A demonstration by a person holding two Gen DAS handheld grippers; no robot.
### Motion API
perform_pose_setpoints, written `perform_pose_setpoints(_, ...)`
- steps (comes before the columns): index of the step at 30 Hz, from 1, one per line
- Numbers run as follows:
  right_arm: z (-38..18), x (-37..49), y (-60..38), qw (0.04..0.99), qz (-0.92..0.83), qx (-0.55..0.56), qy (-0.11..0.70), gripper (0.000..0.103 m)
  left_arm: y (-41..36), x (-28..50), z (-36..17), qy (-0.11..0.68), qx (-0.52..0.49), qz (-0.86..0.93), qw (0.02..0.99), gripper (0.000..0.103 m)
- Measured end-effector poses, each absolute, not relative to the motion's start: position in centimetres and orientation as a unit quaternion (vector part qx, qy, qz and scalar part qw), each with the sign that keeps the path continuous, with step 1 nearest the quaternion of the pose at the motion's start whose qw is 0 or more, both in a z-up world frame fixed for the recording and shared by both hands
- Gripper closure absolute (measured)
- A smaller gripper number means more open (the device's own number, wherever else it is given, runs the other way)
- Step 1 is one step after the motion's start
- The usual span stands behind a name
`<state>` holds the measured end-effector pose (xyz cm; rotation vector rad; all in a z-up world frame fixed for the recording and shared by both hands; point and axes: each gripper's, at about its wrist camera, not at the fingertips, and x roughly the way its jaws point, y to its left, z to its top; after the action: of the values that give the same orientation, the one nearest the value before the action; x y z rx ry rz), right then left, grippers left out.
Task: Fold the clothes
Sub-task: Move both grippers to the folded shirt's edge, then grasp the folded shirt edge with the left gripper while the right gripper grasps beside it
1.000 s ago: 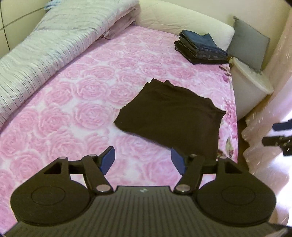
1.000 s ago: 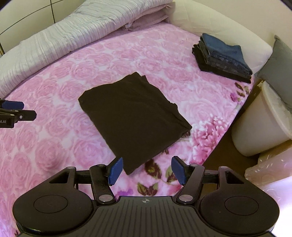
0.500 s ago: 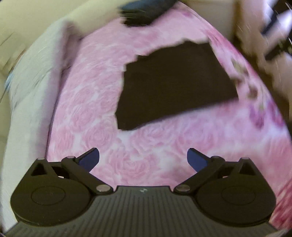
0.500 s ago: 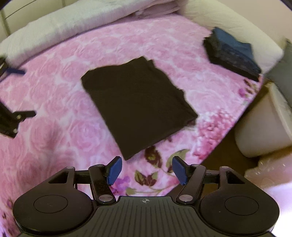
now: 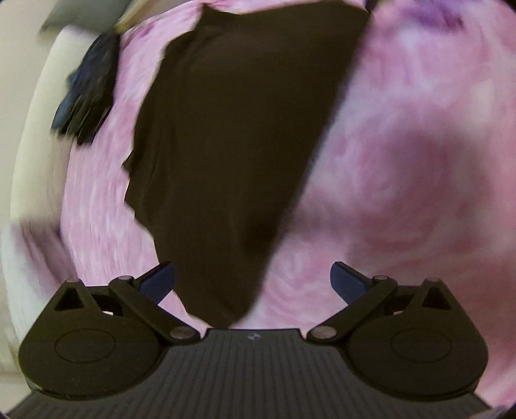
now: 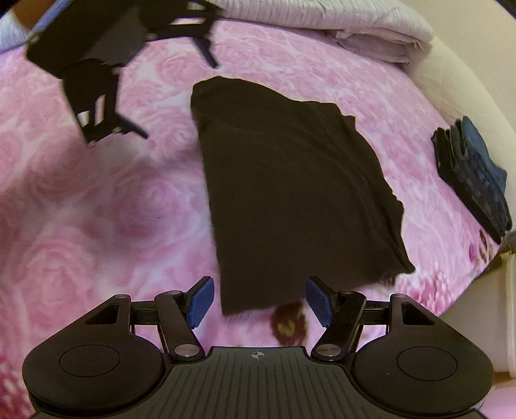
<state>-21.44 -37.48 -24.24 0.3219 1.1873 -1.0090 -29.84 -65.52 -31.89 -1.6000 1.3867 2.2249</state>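
Bedding comes first: the bed (image 6: 96,206) carries a pink rose-print sheet, with a rolled grey quilt (image 6: 338,19) along its far side, out of the working area. I see the black garment (image 6: 290,193), already folded into a rough rectangle, lying flat near the middle of the sheet so both tools can reach its edges. A stack of folded dark clothes (image 6: 474,177) sits well apart toward the bed's edge, which I judge to be the finished pile.

I hold the left gripper (image 5: 253,283) over one narrow end of the garment; its fingers have just been opening and now stand fully spread, straddling that corner without pressing it. I hold the right gripper (image 6: 259,301) over the opposite near corner, fingers moderately wide, nothing clamped. The left view is blurred.

I judge both tools are placed at matching corners to lift one edge evenly for the next fold.
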Motion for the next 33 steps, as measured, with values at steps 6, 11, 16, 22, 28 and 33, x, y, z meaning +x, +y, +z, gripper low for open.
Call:
perform_pose_setpoints(6,-27.4,-19.0,-37.4,0.699,-0.455,0.084,0.545,0.037,-67.9,-31.0,-34.4,0.492,-0.491,0.717,0.059,0.006)
perform_pose_setpoints(11,-29.6,-17.6,-38.4,0.699,-0.447,0.063,0.554,0.036,-69.3,-31.4,-35.3,0.521,-0.461,0.716,0.055,0.006)
perform_pose_setpoints(16,-31.7,-17.8,-39.4,0.669,-0.466,0.007,0.579,0.037,-70.3,-32.1,-35.9,0.544,-0.44,0.712,0.053,0.003)
perform_pose_setpoints(22,-31.0,-20.5,-40.5,0.687,-0.451,0.024,0.569,0.063,-70.7,-32.9,-35.6,0.533,-0.462,0.706,0.064,0.039)
perform_pose_setpoints(28,-27.0,-23.1,-41.4,0.716,-0.428,0.05,0.549,0.084,-68.9,-31.3,-33.1,0.541,-0.468,0.695,0.08,0.082)
perform_pose_setpoints(33,-21.9,-26.6,-40.0,0.717,-0.425,0.024,0.551,0.086,-65.1,-29.9,-28.4,0.47,-0.466,0.748,0.057,0.082)
